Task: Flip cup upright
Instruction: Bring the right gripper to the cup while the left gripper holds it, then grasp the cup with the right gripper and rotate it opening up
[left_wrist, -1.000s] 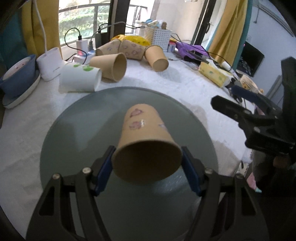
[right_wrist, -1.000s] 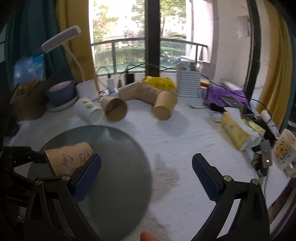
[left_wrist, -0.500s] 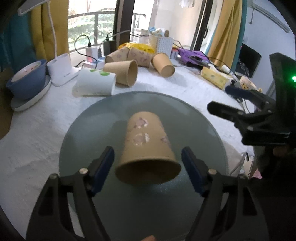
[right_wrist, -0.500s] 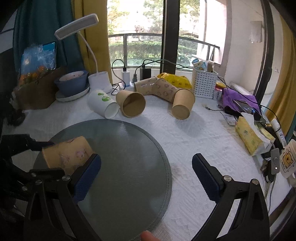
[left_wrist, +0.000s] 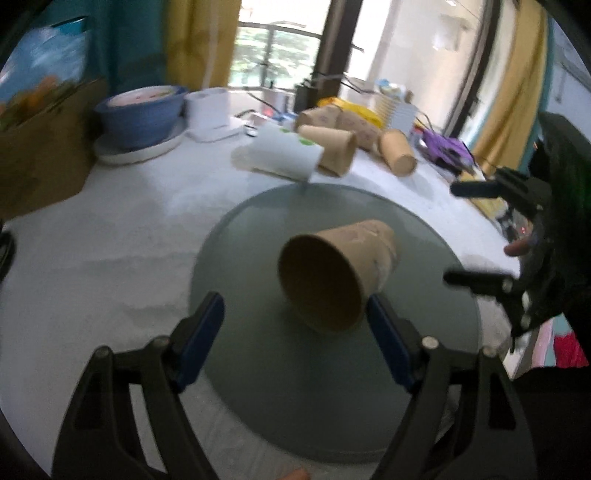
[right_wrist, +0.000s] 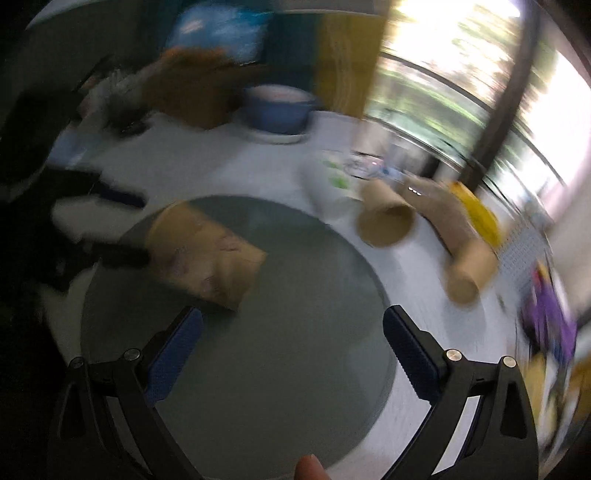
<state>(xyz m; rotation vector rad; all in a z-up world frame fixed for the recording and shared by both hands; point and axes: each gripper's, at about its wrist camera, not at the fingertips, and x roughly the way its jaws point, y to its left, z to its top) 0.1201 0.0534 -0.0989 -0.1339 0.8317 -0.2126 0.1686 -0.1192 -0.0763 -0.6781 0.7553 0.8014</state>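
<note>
A brown paper cup (left_wrist: 336, 273) lies on its side on the round grey glass plate (left_wrist: 280, 384), its open mouth toward the left wrist camera. My left gripper (left_wrist: 295, 339) is open, its blue pads on either side of the cup's rim, the right pad close to it. In the blurred right wrist view the same cup (right_wrist: 207, 254) lies on the plate (right_wrist: 266, 369) ahead and left of my right gripper (right_wrist: 291, 358), which is open and empty above the plate. The right gripper also shows at the right of the left wrist view (left_wrist: 476, 236).
Several more paper cups (left_wrist: 332, 147) and a white cup (left_wrist: 280, 155) lie on the white tablecloth behind the plate. A blue bowl (left_wrist: 140, 114) stands at the back left beside a cardboard box (left_wrist: 40, 147). A white basket (left_wrist: 395, 110) and clutter are at the back right.
The left gripper has opened wider and swung left; the cup now lies on its side on the plate, turned rightward. The right gripper has swung sharply left toward the cup, with motion blur.
</note>
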